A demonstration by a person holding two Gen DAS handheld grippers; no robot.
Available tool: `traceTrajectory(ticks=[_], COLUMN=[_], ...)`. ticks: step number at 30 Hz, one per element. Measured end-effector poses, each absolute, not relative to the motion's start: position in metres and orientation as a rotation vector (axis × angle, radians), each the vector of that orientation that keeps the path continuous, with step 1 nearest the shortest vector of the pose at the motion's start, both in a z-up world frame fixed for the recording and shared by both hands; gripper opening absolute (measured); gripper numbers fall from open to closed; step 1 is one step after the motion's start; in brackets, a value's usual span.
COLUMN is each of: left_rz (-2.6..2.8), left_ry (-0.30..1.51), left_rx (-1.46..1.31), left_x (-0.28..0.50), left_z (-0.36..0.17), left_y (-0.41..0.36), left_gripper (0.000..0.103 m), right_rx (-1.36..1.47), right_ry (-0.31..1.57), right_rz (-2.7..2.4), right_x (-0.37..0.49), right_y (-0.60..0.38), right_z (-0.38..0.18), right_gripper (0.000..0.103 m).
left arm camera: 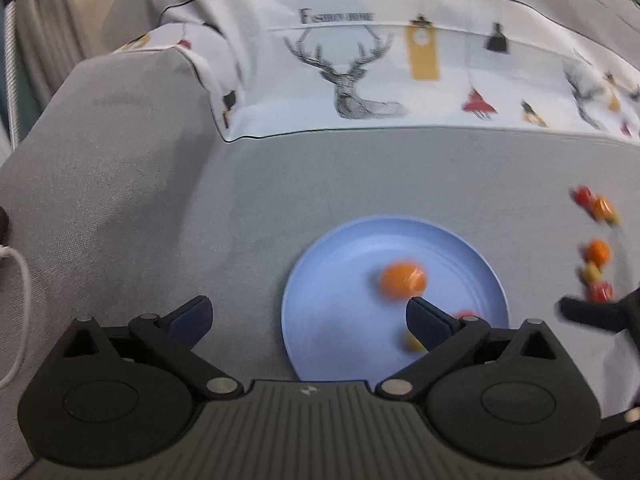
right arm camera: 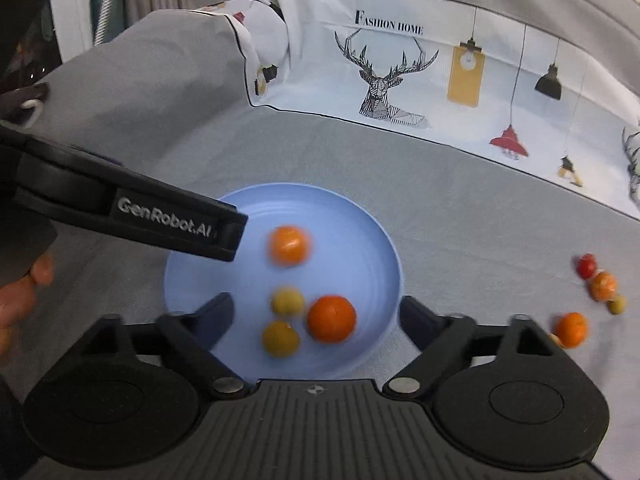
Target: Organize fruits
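Observation:
A light blue plate (right arm camera: pixel 360 236) lies on the grey bed sheet and also shows in the left wrist view (left arm camera: pixel 340 264). On it lie a blurred orange fruit (right arm camera: pixel 289 245), a red-orange fruit (right arm camera: pixel 331 318) and two small yellow fruits (right arm camera: pixel 287 300) (right arm camera: pixel 281 338). In the left wrist view the orange fruit (left arm camera: pixel 402 279) is blurred. My right gripper (right arm camera: pixel 316 314) is open and empty just above the plate's near side. My left gripper (left arm camera: pixel 308 316) is open and empty over the plate's left edge. Several loose fruits (right arm camera: pixel 600 284) lie on the sheet to the right.
A pillow (right arm camera: pixel 440 60) printed with a deer and lamps lies behind the plate. The left gripper's body (right arm camera: pixel 132 208) reaches over the plate's left side in the right wrist view. A white cable (left arm camera: pixel 20 280) lies at the far left.

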State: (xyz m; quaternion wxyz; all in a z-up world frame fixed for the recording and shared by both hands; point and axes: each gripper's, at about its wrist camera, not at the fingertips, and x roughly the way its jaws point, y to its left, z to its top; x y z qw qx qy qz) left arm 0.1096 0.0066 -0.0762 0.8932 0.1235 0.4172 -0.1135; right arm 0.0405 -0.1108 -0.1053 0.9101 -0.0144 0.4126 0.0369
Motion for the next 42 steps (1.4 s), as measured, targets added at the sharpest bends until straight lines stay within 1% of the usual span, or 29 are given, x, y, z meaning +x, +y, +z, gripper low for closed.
traceTrajectory(ticks=[3,7,10,13,23,30,39,42], left_rz=[-0.236,-0.274,-0.296,-0.294,-0.231,-0.213,-0.206,-0.203], left_ry=[0.874,0.88,0.872,0.86,0.8,0.739,0.745,0.735], left_rx=[0.321,0.315,0.347,0.335,0.25,0.264,0.235,0.23], left_x=[0.083,0.036,0.004,-0.019,-0.07,-0.1,-0.11,-0.113], left_z=[-0.066,-0.047,-0.035,-0.02,0.014,0.03,0.045,0.046], left_y=[0.005,0.016,0.021,0.026,0.025,0.024,0.026,0.026], left_gripper=[0.103,0.103,0.103,0.103,0.103,0.103,0.103,0.103], right_rx=[-0.027,-0.007,0.021,0.009,0.006,0.06,0.037,0.047], right_ry=[0.867,0.864,0.871,0.829,0.683,0.605,0.579,0.601], right_rz=[0.076,0.038,0.024,0.018,-0.019,-0.03,-0.047,-0.054], right_x=[0.003,-0.055,-0.09,-0.112,-0.16,-0.186,-0.195,-0.192], right_y=[-0.117,-0.123,-0.117,-0.11,-0.116,-0.119,-0.115,-0.114], right_z=[-0.09,-0.071,-0.056,-0.041,-0.005,0.011,0.02,0.017], right_gripper=[0.097,0.102,0.102,0.102,0.102,0.102,0.102,0.102])
